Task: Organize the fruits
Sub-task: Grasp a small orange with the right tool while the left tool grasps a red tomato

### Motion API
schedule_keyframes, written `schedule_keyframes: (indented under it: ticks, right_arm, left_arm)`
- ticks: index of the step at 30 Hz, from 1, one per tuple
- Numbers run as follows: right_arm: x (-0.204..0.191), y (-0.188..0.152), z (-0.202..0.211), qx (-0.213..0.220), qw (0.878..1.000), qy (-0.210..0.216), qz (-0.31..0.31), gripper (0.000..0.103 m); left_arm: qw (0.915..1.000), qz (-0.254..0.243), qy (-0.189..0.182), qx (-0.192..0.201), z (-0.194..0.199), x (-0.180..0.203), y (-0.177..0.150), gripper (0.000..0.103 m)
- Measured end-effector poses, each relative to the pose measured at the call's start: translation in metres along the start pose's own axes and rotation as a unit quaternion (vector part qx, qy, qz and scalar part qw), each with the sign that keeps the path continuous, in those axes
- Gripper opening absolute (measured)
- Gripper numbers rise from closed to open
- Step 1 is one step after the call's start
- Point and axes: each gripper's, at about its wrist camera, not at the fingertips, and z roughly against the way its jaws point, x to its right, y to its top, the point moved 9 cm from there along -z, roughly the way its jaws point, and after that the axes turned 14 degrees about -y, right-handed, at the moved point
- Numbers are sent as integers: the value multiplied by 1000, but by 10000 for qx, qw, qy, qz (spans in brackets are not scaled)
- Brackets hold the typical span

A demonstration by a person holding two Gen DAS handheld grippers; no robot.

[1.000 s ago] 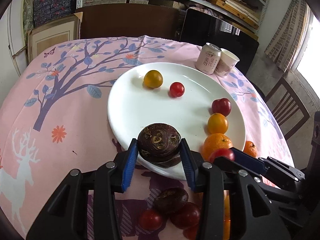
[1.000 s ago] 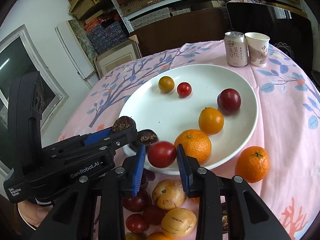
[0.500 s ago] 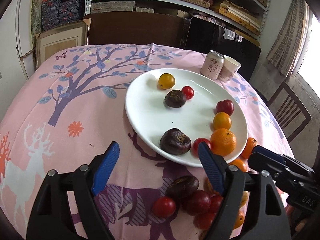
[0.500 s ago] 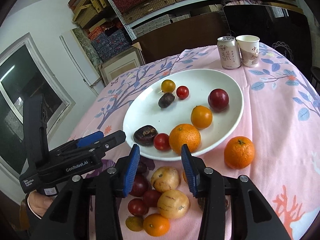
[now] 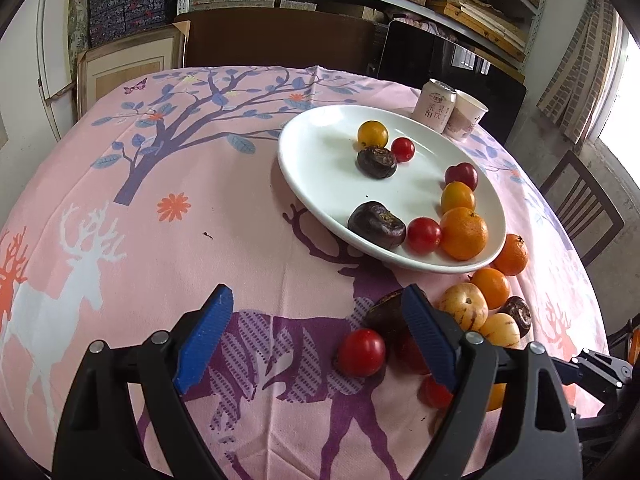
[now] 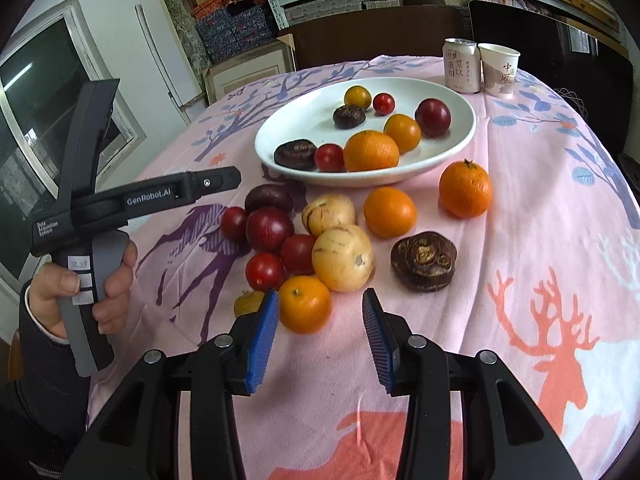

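We are holding both tools back from the white plate [image 6: 460, 136], the left gripper [image 5: 316, 340] with jaws that have just been spreading wide and are carrying nothing, the right gripper [image 6: 320, 320] parted moderately and also carrying nothing, presumably because each is lining up for another fruit. The loose pile of fruits [image 6: 320, 236] is lying on the cloth just nearer us than the plate, where eight pieces are already sitting. Beyond the plate a can [image 6: 461, 65] and paper cup [image 6: 498, 69] are showing Chinese characters, and the left tool's body is reading "GenRobot.AI" and "Data Acquisition System".
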Motion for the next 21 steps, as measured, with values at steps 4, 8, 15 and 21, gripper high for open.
schedule_keyframes:
  ticks: [4, 8, 15, 21]
  right_arm:
    - [-10, -6, -6, -118, 9998, -76, 138, 44]
    - [-13, -5, -14, -119, 9992, -290, 247, 44]
    - [-18, -6, -26, -205, 9992, -241, 261, 34]
    - [-4, -1, -13, -54, 9999, -152, 25, 34]
  left_arm:
    - [10000, -55, -53, -39, 1, 3, -4, 84]
    - [9999, -112, -116, -49, 4, 5, -9, 84]
    - [9996, -121, -139, -203, 1, 3, -17, 84]
    - [9992, -251, -16, -313, 4, -1, -27, 84]
